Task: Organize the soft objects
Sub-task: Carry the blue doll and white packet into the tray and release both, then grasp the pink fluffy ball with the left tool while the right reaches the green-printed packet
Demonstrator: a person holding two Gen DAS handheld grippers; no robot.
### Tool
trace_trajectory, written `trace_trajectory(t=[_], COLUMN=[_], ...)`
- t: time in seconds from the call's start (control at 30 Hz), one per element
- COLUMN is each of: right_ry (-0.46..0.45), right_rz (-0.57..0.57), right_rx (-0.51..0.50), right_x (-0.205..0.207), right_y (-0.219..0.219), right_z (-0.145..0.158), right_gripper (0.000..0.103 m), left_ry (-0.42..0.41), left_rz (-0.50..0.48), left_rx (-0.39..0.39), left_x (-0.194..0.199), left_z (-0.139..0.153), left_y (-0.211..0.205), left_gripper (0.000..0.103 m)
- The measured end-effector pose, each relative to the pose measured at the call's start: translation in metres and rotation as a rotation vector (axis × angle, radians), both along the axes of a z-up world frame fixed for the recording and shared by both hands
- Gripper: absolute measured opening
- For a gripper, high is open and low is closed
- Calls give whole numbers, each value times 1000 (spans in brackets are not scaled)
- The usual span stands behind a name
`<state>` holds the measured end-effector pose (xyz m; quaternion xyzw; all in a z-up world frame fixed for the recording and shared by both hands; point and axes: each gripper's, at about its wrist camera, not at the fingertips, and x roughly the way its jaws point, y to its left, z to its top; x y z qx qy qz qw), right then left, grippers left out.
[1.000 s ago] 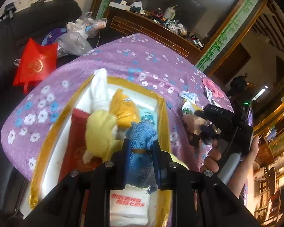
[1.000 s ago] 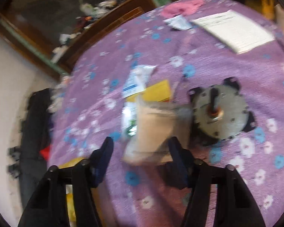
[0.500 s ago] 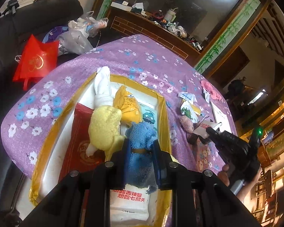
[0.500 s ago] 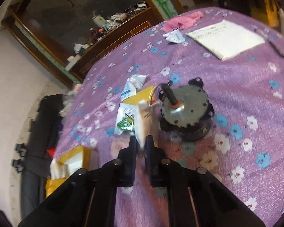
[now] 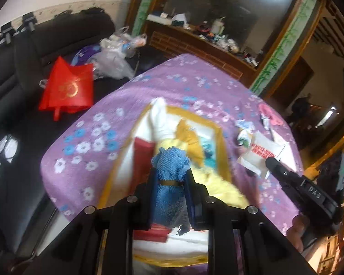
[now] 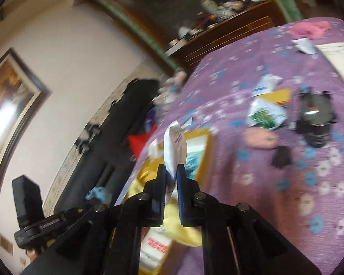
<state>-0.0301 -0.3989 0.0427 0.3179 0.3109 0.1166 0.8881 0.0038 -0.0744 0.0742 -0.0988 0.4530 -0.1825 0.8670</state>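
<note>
Purple flowered cloth covers the table (image 5: 176,87). Your left claw (image 5: 170,184) clamps a blue knitted cloth (image 5: 170,171) above the yellow-rimmed box (image 5: 220,137); your right claw (image 6: 170,175) pinches a white packet (image 6: 174,147) over that box's edge.

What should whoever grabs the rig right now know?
Left gripper: jaws shut on the blue knitted cloth bundle, held above the yellow-rimmed white tray.
Right gripper: jaws shut on the white packet with red print, lifted off the purple flowered tablecloth.
Already in the tray: yellow fluffy cloth, white sock, red packet.
Left: put down both held items; the green-and-white sachet remains on the cloth.
</note>
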Motion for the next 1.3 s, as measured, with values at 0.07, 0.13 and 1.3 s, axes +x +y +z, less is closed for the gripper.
trace_trajectory(t=[0.07, 0.13, 1.3], right_ry=[21, 50, 108], right_rz=[39, 69, 57], right_rx=[6, 9, -78], right_x=[12, 24, -28], right_y=[9, 17, -19], right_z=[-3, -9, -43], right_gripper=[9, 9, 58], left_ry=[29, 40, -131], left_rz=[16, 21, -27], left_rx=[10, 35, 25], left_x=[2, 2, -14], left_z=[-11, -21, 7], left_y=[3, 1, -48], left_gripper=[22, 22, 73])
